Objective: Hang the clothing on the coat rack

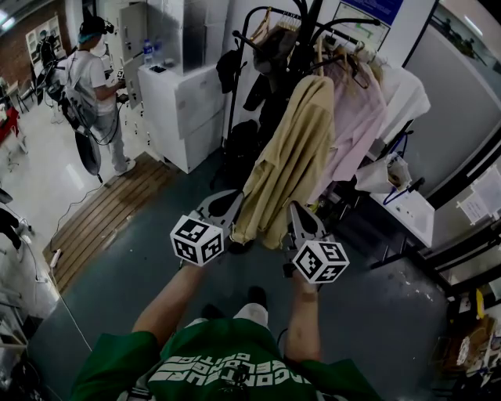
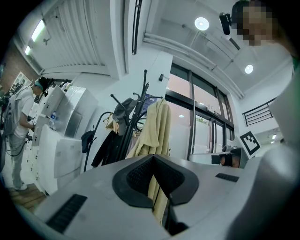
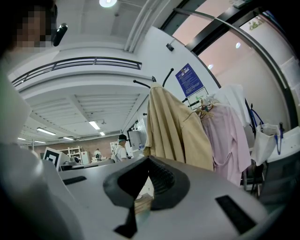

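L gripper's [image 2: 153, 157] ribbed jaws shut nr limp tan coat [image 1: 288, 166].

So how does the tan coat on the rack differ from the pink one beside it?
The tan coat is sandy yellow, the pink garment pale pink. The tan coat hangs in front, partly covering the pink garment behind it. Both hang from the black coat rack.

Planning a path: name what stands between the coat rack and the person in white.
A white cabinet stands between the coat rack and the person in white; the head view shows it.
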